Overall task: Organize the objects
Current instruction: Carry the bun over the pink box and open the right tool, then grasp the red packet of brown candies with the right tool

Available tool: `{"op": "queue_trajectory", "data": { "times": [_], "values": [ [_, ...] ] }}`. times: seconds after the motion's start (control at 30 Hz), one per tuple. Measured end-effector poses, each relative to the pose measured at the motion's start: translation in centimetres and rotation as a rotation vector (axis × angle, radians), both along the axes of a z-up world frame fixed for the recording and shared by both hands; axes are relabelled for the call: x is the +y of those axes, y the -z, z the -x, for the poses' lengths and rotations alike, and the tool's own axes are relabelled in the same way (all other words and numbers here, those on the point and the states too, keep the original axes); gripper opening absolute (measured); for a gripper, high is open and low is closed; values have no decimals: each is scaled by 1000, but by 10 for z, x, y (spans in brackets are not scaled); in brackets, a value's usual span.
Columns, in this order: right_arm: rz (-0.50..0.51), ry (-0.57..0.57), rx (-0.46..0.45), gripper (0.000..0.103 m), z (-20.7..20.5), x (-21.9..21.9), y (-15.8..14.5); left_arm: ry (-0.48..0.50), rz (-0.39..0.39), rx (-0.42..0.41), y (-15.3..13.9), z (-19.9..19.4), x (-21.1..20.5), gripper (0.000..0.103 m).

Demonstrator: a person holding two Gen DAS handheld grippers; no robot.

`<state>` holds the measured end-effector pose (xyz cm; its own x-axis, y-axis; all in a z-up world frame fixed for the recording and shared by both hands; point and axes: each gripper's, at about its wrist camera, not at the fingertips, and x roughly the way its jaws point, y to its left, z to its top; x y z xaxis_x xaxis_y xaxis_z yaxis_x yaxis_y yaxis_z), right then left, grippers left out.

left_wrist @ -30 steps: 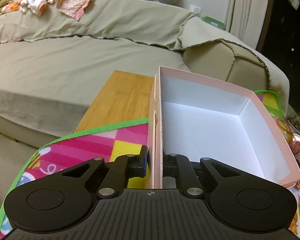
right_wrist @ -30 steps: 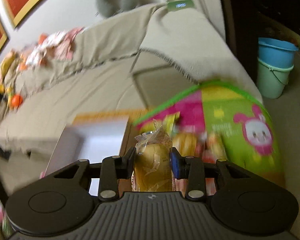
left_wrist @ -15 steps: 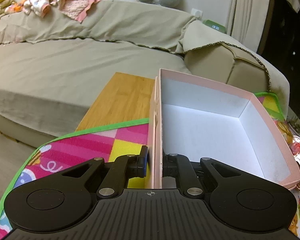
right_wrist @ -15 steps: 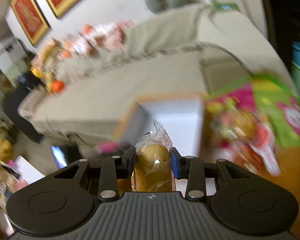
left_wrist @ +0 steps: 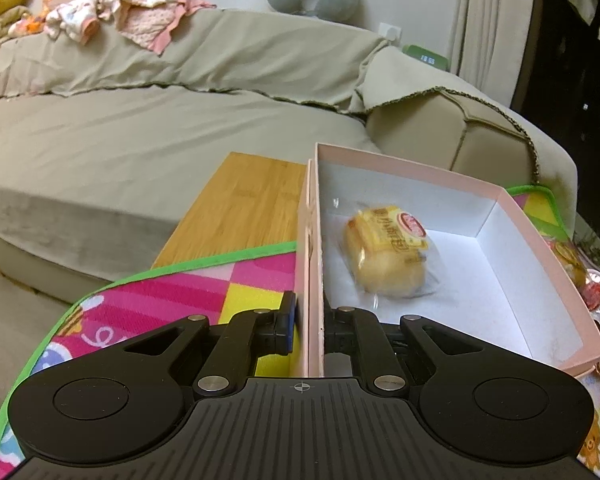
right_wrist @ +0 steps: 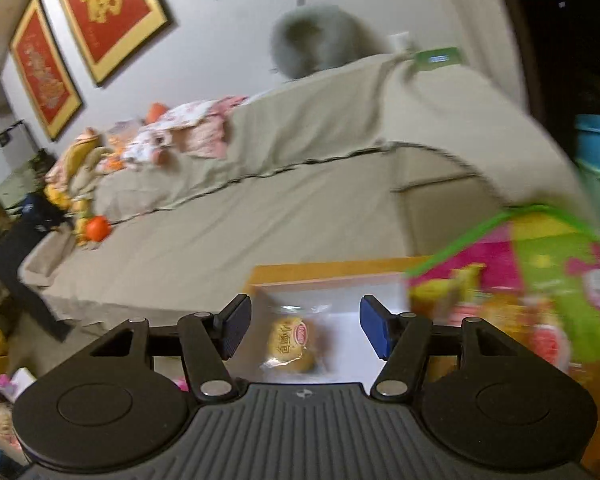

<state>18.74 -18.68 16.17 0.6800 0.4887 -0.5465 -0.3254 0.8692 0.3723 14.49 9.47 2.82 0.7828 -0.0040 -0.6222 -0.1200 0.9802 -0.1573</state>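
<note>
A wrapped, rounded yellow cake (left_wrist: 386, 256) is seen lying on the white floor of the rigid pink cardboard box (left_wrist: 540, 240), apart from its walls. The box's thin left wall is clamped by the left gripper (left_wrist: 310, 322). The right gripper (right_wrist: 304, 328) is shown with jaws just opened, wide and empty, above the cake. A bare wooden tabletop (left_wrist: 240, 204) is exposed beside the box.

A home living room: covered sofa (left_wrist: 148, 128), framed wall pictures (right_wrist: 108, 12).
</note>
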Motion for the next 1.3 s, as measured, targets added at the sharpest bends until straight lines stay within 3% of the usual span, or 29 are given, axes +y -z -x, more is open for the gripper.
{"op": "queue_trajectory", "data": {
  "times": [0.23, 0.37, 0.47, 0.77, 1.1, 1.3],
  "values": [
    [217, 198, -39, 71, 24, -71, 36, -6, 2, 2, 0, 1, -1, 11],
    [355, 277, -44, 74, 40, -86, 72, -6, 4, 3, 0, 1, 0, 11],
    [391, 285, -9, 80, 47, -91, 100, 3, 5, 5, 0, 1, 1, 12],
    [259, 259, 169, 88, 31, -80, 148, 14, -7, 21, 0, -2, 1, 11],
    [278, 322, 192, 101, -8, -59, 154, 14, -17, 25, 2, -1, 0, 11],
    [241, 356, 210, 100, -23, -58, 153, 10, -13, 24, 2, 2, 0, 11]
  ]
}}
